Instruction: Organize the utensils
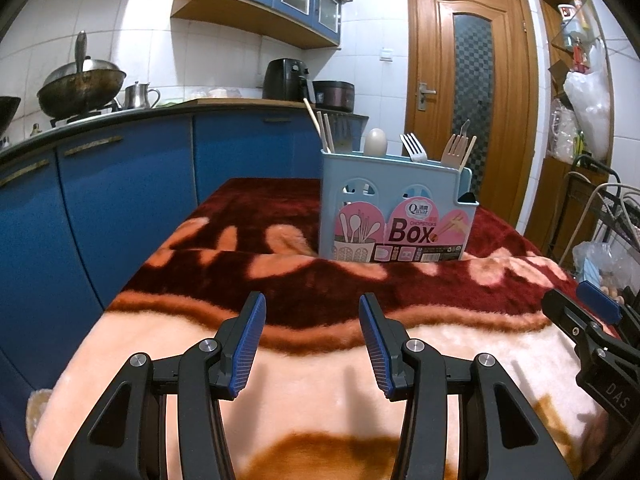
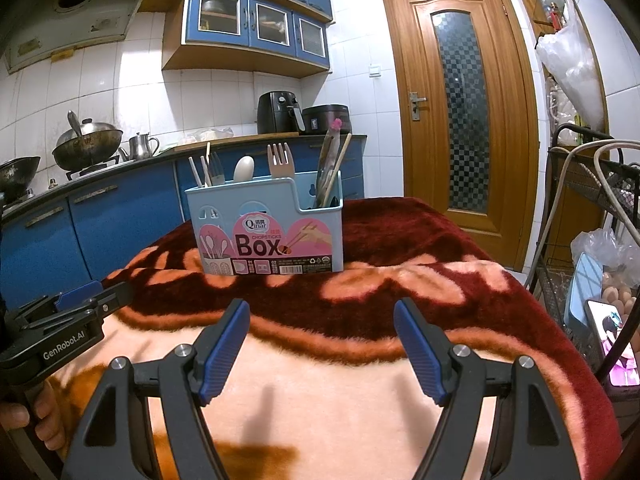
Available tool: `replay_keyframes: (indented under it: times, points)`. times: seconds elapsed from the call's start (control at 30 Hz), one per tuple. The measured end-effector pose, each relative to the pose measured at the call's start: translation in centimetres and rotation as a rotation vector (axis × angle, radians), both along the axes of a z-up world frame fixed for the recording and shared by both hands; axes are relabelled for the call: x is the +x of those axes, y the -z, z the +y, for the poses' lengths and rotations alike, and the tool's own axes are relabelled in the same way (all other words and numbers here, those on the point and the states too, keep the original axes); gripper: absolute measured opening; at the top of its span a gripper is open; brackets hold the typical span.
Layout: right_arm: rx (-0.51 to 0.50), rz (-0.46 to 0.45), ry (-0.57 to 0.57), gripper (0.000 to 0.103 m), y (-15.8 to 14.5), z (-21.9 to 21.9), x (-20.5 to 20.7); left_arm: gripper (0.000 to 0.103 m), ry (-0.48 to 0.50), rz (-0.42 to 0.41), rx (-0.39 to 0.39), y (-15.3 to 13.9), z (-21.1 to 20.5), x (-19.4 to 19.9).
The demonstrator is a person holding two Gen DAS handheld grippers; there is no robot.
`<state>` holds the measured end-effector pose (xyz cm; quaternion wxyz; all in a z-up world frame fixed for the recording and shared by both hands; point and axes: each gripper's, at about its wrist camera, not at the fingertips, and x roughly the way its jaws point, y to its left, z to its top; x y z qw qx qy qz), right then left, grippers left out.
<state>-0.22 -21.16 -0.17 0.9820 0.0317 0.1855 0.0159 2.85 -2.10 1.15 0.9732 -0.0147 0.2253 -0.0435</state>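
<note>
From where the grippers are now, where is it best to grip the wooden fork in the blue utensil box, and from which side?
Probably by its head and neck, the only part showing above the blue utensil box rim. The wooden fork stands nearly upright, tines up, handle hidden inside, so come from above and the front, pinching its flat faces and lifting straight up. The open right gripper looks nearer in line.
</note>
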Motion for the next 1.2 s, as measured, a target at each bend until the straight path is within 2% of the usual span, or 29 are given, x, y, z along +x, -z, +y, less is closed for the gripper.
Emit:
replay_keyframes:
  times: [1.2]
  points:
    - [0.001, 0.003, 0.001, 0.077, 0.02, 0.0, -0.03, 0.05, -0.004, -0.002, 0.006, -0.09, -0.05, -0.28]
